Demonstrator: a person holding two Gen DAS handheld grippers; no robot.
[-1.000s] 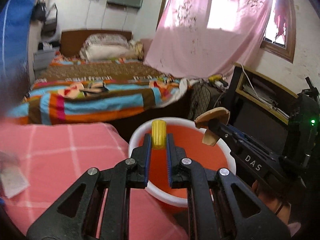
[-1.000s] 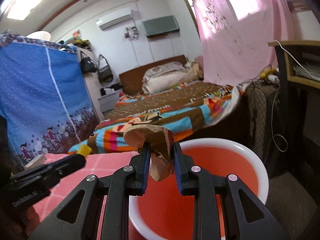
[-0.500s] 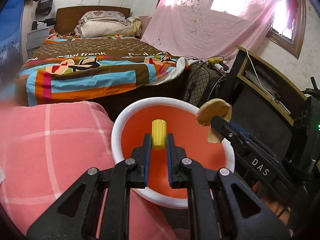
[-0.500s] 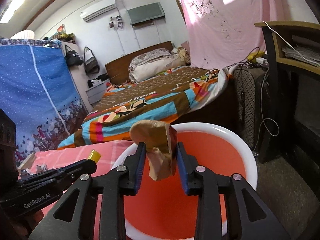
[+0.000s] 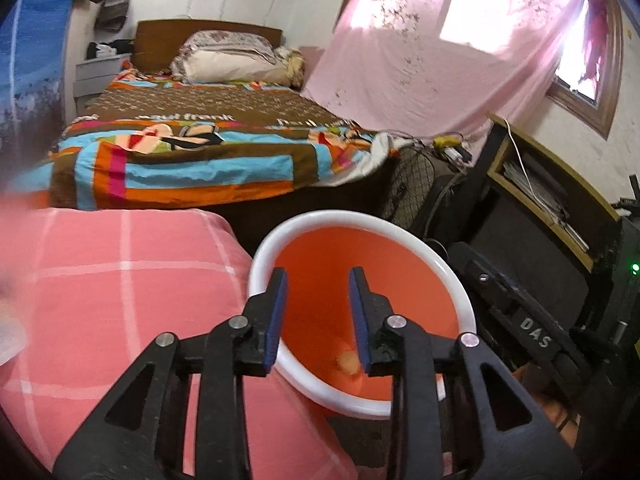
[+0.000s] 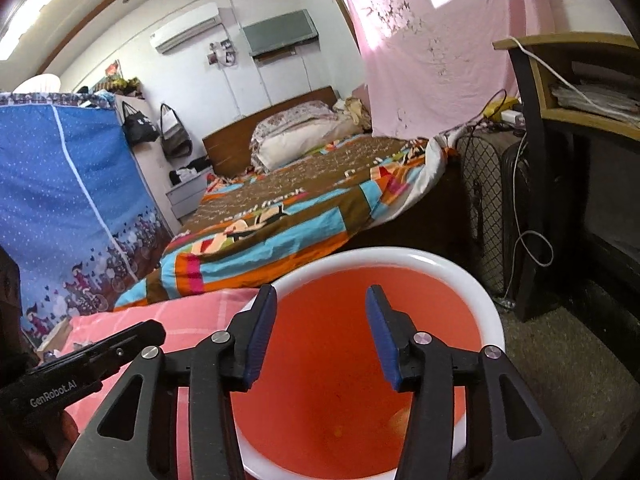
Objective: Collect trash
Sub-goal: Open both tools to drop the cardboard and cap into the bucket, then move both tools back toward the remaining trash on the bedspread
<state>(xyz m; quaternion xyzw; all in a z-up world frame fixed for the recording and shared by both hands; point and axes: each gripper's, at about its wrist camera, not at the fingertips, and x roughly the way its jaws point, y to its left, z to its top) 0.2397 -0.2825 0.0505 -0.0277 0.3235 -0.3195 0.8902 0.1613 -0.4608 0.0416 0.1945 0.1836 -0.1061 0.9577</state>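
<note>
An orange bin with a white rim (image 5: 360,216) stands on the floor beside a pink checked cloth. My left gripper (image 5: 318,292) hangs over its near left rim; its jaws are opening and nothing is between them. A small yellow piece (image 5: 347,360) lies blurred deep inside the bin. My right gripper (image 6: 320,308) is above the same bin (image 6: 400,254), jaws opening and empty. A pale brownish scrap (image 6: 400,420) shows faintly at the bin's bottom. Each gripper sees the other at its side: the right gripper (image 5: 476,268) and the left gripper (image 6: 148,334).
The pink checked cloth (image 5: 120,300) covers a surface left of the bin. A bed with a striped quilt (image 5: 200,152) lies beyond. A dark mesh bag (image 5: 416,188) and a black shelf unit with cables (image 5: 540,184) stand to the right. A blue fabric wardrobe (image 6: 60,200) is far left.
Both grippers have opened. The yellow piece has left the left gripper and the brown paper scrap has left the right one; both now lie in the bin.
</note>
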